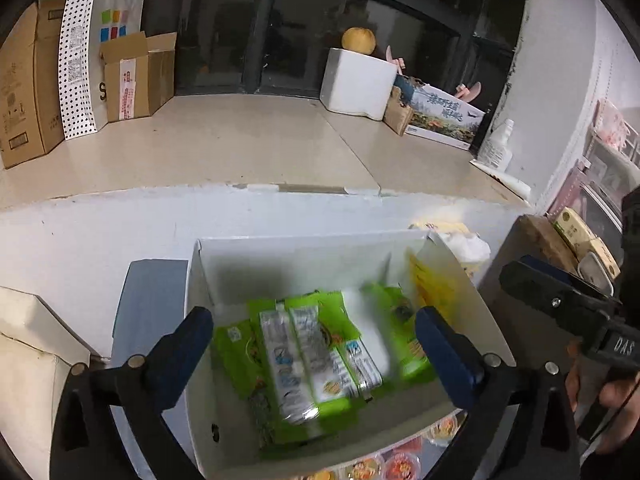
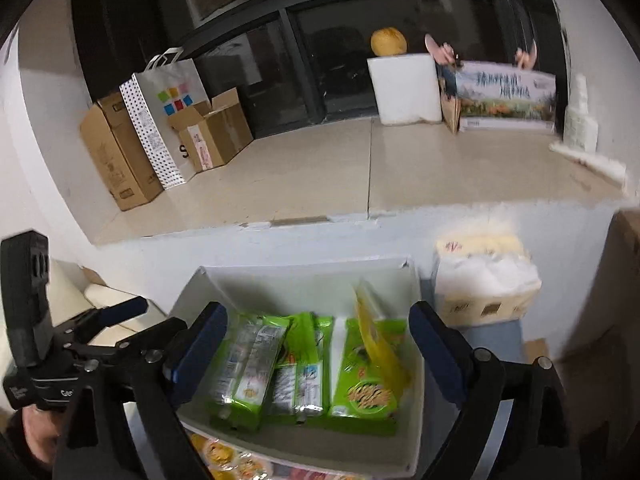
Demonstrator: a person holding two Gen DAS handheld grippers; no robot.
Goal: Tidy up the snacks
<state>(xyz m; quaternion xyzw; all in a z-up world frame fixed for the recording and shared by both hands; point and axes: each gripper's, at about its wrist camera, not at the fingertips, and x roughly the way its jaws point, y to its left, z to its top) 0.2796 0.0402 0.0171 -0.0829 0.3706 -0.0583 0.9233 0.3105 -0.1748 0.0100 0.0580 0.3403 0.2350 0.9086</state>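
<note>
A white box point(image 1: 304, 256) point(image 2: 304, 284) holds several green snack packs point(image 1: 304, 356) point(image 2: 248, 372) lying side by side. A yellow packet point(image 1: 432, 284) point(image 2: 376, 336) stands on edge at the box's right. My left gripper point(image 1: 314, 320) hovers above the box, open, with nothing between its blue pads. My right gripper point(image 2: 318, 316) is likewise open and empty over the same box. In each wrist view the other gripper shows at the frame's side, held by a hand. Cups of jelly point(image 1: 400, 460) point(image 2: 224, 452) peek out below the box's near edge.
A pack of tissues point(image 2: 484, 280) sits right of the box against a white low wall. Beyond it, a tiled ledge carries cardboard boxes point(image 2: 116, 156), a paper bag point(image 2: 168, 116), a white foam box point(image 2: 404, 88) topped by a round yellow fruit point(image 2: 388, 42), and a printed carton point(image 2: 504, 96).
</note>
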